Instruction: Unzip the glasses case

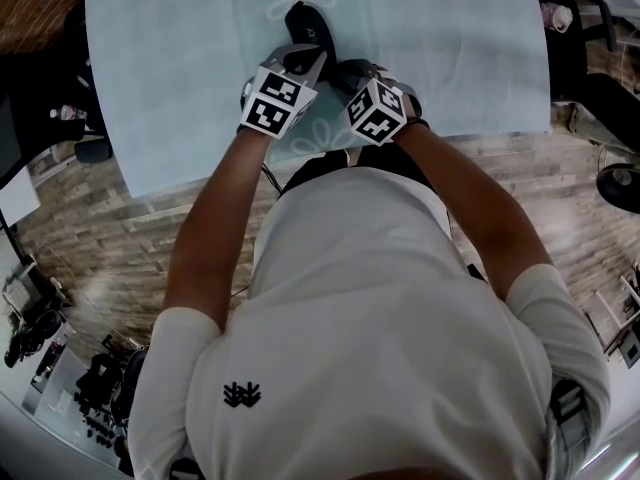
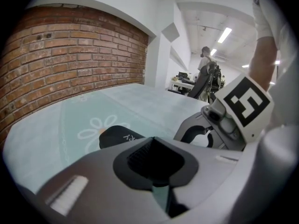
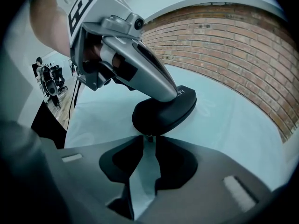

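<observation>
Now | left gripper (image 2: 153, 143) fingers closed atop glasses case (image 3: 163, 113) | right gripper (image 3: 147, 141) fingers pinch zipper pull (image 3: 149, 136) | tablecloth (image 3: 233, 125) open beyond

Glasses case (image 1: 308, 23) blk, small white lettering. Tablecloth (image 1: 180, 58) pale blue-green w/ white daisy print, orange-ish centres. Left gripper (image 1: 305, 58) & right gripper (image 1: 347, 70) both grey, blk pads. Marker cubes (image 1: 277, 103) blk & white squares. Brick wall (image 2: 70, 45) far left, red-brown. Floor (image 1: 120, 238) near, grey-brown planks. Shirt (image 1: 380, 318) white, small blk logo.
</observation>
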A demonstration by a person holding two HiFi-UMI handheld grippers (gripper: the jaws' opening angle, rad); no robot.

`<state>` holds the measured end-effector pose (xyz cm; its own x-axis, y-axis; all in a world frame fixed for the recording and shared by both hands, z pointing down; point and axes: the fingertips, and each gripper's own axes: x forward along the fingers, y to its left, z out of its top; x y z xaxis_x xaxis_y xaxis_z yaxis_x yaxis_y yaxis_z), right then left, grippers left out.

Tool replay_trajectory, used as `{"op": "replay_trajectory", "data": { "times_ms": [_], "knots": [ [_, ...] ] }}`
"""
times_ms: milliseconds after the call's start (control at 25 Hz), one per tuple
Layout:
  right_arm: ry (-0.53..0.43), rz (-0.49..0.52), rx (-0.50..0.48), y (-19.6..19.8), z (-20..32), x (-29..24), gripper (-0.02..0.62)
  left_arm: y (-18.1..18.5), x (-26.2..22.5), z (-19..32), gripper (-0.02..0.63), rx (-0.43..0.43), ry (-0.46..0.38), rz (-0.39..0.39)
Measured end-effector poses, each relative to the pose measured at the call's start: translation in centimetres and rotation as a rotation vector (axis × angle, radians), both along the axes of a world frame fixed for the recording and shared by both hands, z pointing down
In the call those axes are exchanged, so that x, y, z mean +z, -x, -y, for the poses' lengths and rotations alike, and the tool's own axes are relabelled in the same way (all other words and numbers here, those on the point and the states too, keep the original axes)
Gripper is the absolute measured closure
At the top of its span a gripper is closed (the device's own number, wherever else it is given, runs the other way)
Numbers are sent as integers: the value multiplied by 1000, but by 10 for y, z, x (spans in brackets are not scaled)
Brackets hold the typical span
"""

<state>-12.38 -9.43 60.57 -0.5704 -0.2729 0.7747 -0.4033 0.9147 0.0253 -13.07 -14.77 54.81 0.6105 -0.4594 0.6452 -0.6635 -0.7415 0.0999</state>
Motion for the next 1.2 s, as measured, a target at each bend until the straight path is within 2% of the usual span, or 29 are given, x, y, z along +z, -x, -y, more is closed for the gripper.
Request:
{"op": "replay_trajectory", "data": {
  "times_ms": [120, 240, 1200],
  "knots": [
    [-20, -6, 3, -3, -2, 1, 532, 3, 7, -1, 551, -6, -11, 3],
    [-18, -3, 7, -7, 0, 1, 566, 3, 7, 0, 551, -12, -10, -1],
    [-10, 24, -10, -13, -2, -4, 568, 2, 6, 1, 551, -31, 1, -18]
  ]
}}
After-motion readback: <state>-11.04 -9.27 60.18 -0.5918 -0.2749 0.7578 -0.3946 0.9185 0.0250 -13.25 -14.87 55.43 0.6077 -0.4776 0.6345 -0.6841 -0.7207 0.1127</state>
